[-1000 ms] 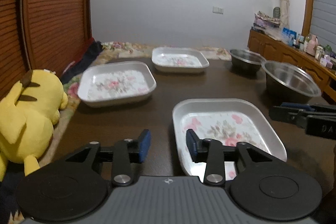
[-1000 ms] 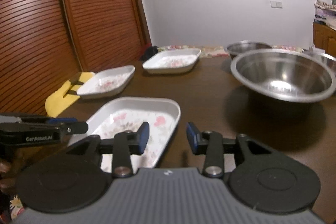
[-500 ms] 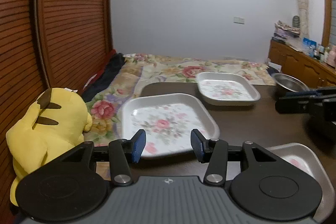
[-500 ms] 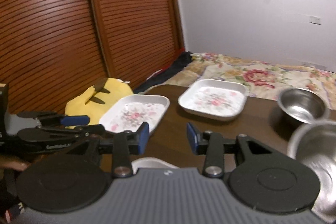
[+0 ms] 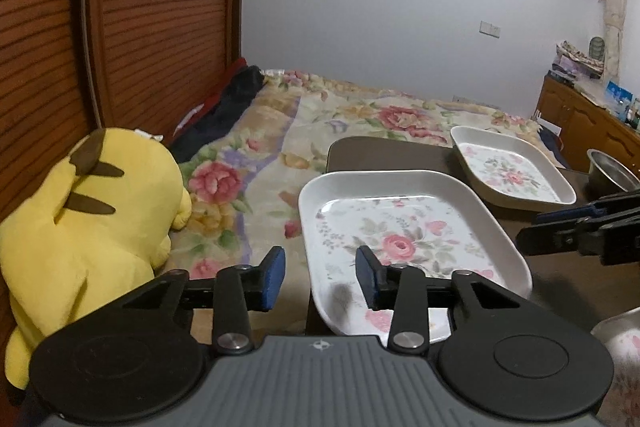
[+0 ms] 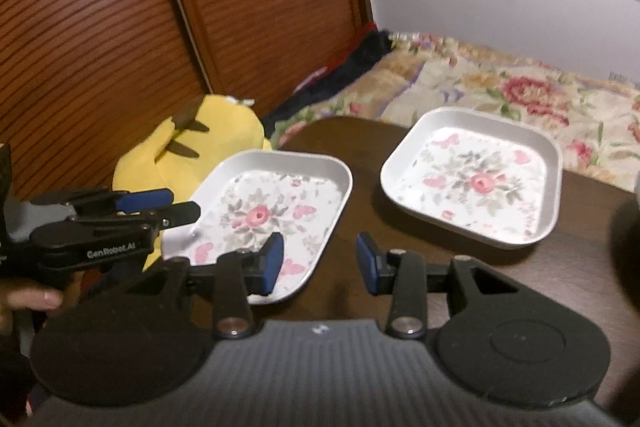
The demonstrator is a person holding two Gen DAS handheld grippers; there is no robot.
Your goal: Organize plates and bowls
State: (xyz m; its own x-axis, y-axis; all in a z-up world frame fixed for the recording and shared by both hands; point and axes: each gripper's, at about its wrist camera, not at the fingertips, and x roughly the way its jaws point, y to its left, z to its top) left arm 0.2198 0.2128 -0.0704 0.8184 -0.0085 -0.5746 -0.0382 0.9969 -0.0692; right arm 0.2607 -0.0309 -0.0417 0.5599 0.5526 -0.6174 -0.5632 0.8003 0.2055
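Surface: two floral plates lying apart, near plate at its left edge, far plate beyond. Step looks like approach to near plate. Left hand-held gripper just been closing, straddles plate rim, nothing clamped; right hand-held gripper apart, empty. Next: pinch rim, stack onto far plate. Label: "GenRobot.AI".
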